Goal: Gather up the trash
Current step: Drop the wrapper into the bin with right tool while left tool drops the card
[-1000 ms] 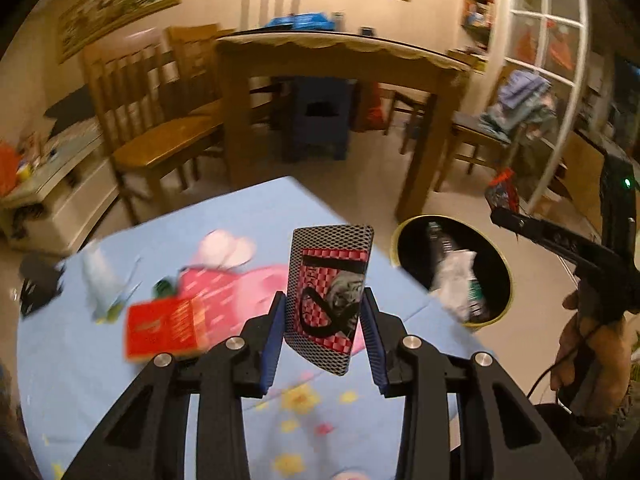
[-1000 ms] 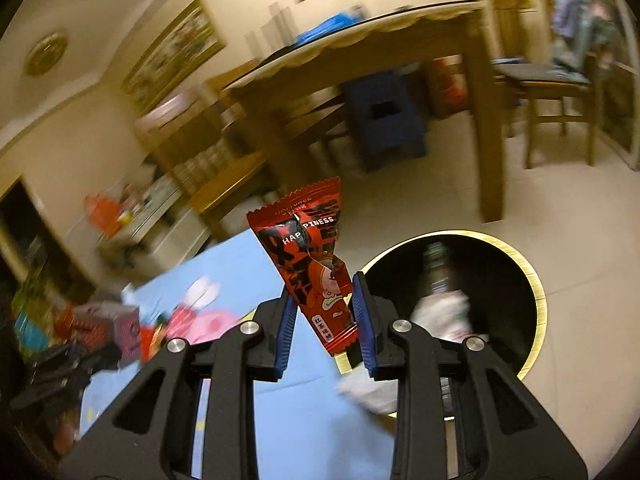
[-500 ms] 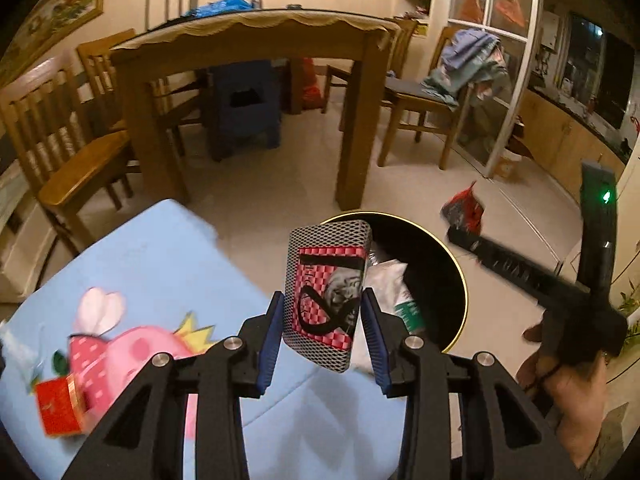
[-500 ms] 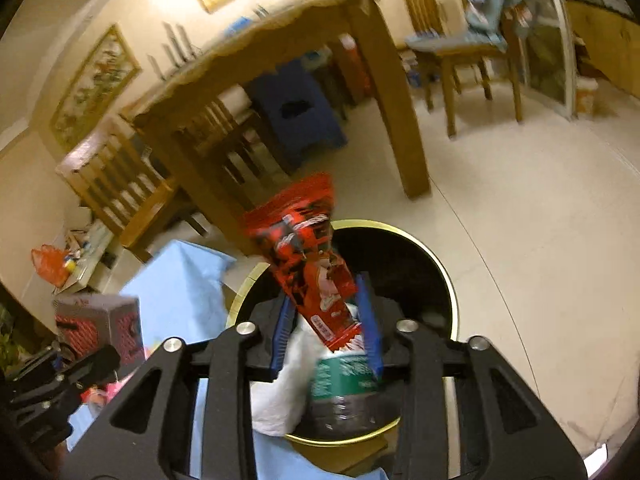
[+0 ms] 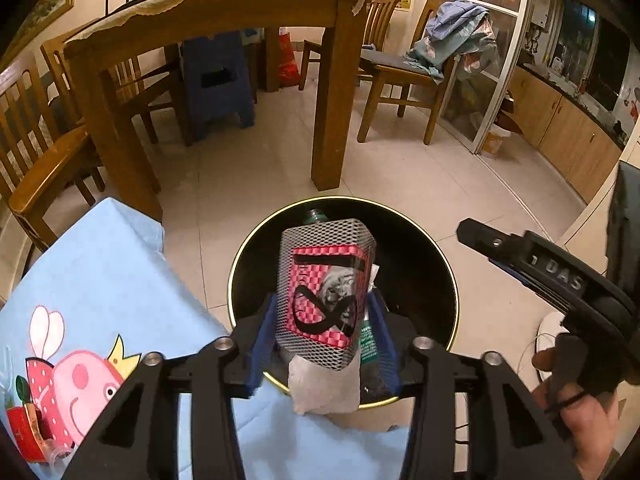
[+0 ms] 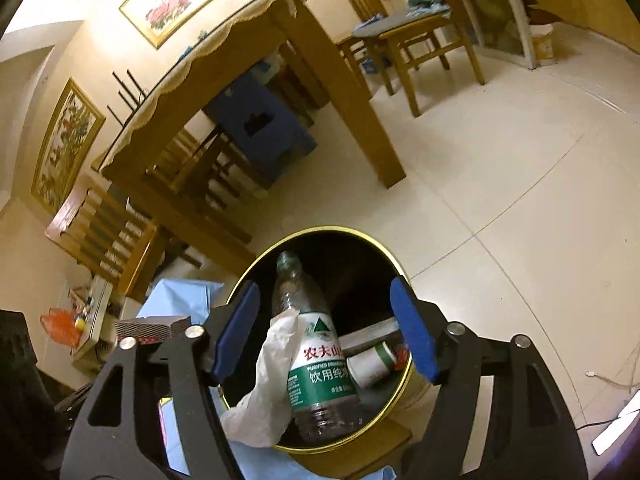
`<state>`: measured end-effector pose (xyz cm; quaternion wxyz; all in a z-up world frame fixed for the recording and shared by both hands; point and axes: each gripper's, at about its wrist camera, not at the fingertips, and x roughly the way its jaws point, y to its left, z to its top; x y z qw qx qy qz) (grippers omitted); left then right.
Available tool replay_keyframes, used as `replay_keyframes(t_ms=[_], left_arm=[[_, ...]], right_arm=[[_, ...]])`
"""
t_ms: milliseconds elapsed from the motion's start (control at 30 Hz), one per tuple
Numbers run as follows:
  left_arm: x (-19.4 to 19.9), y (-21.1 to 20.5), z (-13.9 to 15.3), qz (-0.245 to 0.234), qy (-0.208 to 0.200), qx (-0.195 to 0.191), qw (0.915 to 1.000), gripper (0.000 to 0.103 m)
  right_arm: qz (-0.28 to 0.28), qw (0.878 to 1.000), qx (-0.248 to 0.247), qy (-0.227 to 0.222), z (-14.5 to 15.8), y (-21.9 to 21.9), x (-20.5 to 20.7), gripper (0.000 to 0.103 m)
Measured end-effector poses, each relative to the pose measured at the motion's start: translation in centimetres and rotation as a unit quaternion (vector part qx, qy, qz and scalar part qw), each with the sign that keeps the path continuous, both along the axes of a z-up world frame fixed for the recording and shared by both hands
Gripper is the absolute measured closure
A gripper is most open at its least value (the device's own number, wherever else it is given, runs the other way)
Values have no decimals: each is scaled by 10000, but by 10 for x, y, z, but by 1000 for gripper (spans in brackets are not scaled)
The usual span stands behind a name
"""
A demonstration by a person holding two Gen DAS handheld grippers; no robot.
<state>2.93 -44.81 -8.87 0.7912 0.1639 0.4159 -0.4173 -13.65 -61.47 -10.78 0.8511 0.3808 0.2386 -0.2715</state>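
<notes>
My left gripper is shut on a grey mesh-patterned box with a red checkered label, held over the black trash bin with a gold rim. My right gripper is open and empty right above the same bin. Inside the bin lie a clear plastic water bottle with a green label, white crumpled paper, a paper cup and a bit of red wrapper. The right gripper also shows at the right of the left wrist view.
A low table with a light blue cartoon cloth stands left of the bin, with a red packet on it. A wooden dining table, chairs and a blue stool stand behind on the tiled floor.
My right gripper opened and the red snack wrapper dropped into the bin. My left gripper carried the mesh box from over the blue table to over the bin.
</notes>
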Motion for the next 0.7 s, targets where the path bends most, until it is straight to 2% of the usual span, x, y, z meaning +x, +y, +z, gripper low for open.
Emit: replay_keyframes(t_ms=[33,133,533,700], left_arm=[[-2,-1,2,25,-43,-4,10000,41],[-6,-4,4,-21,-119,-9,9999,37],[-7,14,10,17,-94,-57,9999,35],[-11,30,21,87,-238,-113,9996,32]], right_arm=[[-47,10000,-33,-8,1,0,-2,30],[-149,9999,-55,-20,3,-2,-6,30],[-219,9990,-366,140,11,13,-1,24],[-212,9984,-468,234,12,19,4,23]])
